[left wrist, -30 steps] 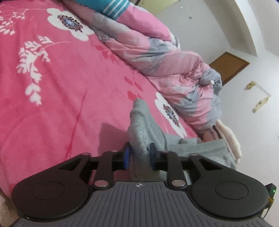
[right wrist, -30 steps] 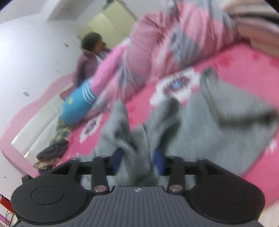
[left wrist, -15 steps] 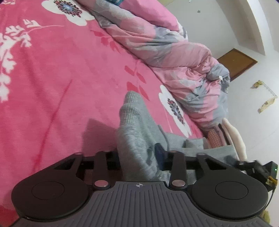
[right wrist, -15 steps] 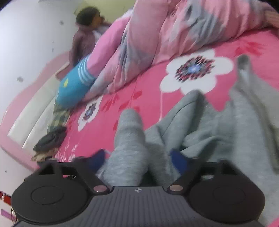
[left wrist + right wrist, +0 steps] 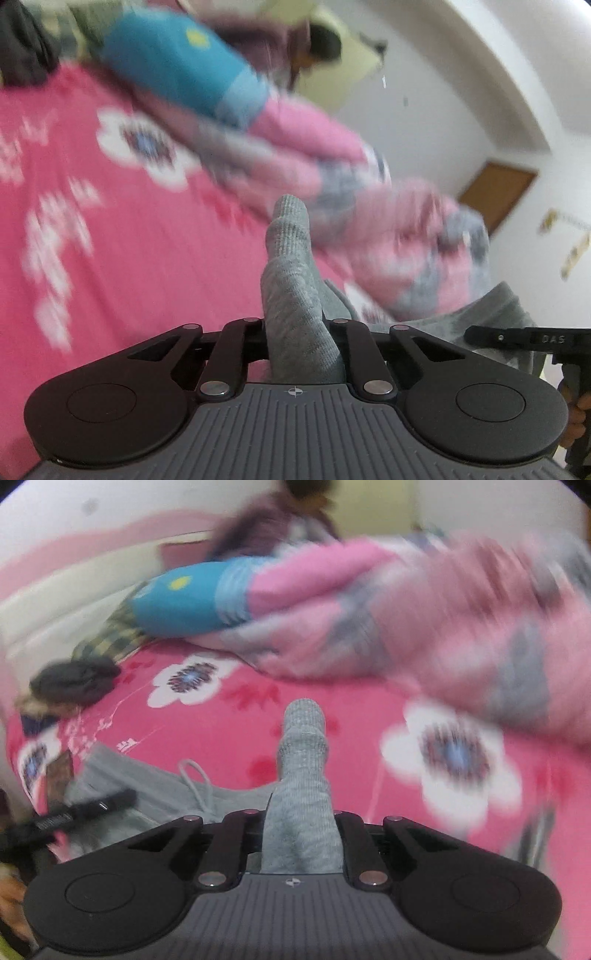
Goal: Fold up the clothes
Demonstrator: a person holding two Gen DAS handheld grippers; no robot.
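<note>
Both grippers now stand lifted off the pink bedsheet (image 5: 229, 738). The left gripper (image 5: 295, 325) and right gripper (image 5: 301, 814) each pinch a ribbed cuff of the grey garment (image 5: 303, 775), raised and pulled taut where earlier it lay bunched on the sheet.

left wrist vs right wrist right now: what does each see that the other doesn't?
Only the left wrist view shows the brown door in the white wall, and the right gripper's finger marked DAS entering from the right edge.

Only the right wrist view shows the white drawstring on the grey garment's waistband, the dark clothes pile near the headboard, and the left gripper's finger at the left edge.

Both show a ribbed grey cuff clamped between the jaws: left gripper, right gripper. Both also show the pink floral bedsheet, the rumpled pink quilt and the blue pillow.
</note>
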